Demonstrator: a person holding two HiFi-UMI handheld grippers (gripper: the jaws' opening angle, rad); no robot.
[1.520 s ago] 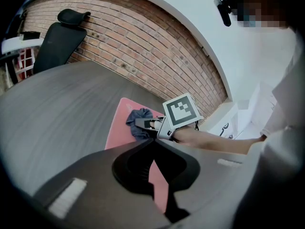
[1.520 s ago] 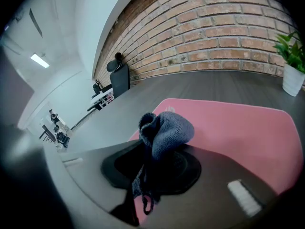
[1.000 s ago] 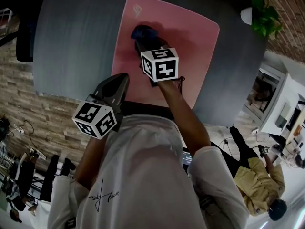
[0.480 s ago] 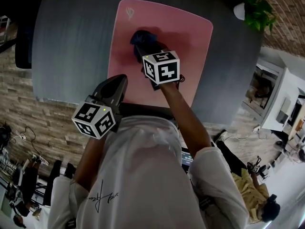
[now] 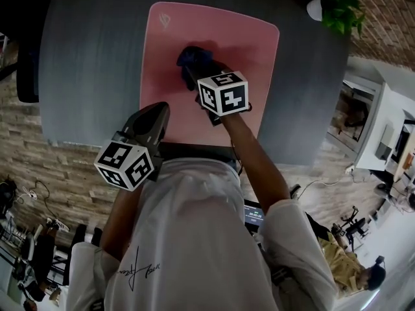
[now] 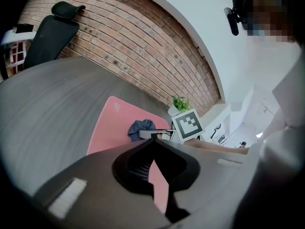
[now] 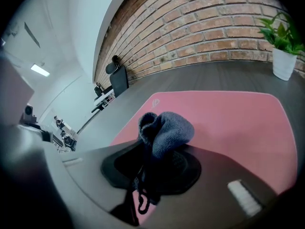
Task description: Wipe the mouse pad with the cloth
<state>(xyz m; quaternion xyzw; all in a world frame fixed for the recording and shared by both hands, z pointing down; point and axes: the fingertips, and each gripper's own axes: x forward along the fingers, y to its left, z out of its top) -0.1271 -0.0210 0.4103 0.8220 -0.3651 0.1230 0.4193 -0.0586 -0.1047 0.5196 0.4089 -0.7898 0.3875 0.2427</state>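
Pink mouse pad (image 5: 237, 41) lies flat on the grey table (image 5: 91, 57). The right gripper (image 5: 193, 72) pinches a bunched blue cloth (image 5: 194, 57), which rests on the pad near its centre. The left gripper (image 5: 158, 111), jaws pressed together on nothing, is over the pad's 7 o'clock edge.

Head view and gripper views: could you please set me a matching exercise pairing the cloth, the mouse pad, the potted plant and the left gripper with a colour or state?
1. cloth
2. mouse pad
3. potted plant
4. left gripper

A. pink, lying flat on the table
B. shut, nothing between its jaws
C. blue, clamped in the right gripper
D. green leaves, white pot

Pairs: 1-C, 2-A, 3-D, 4-B
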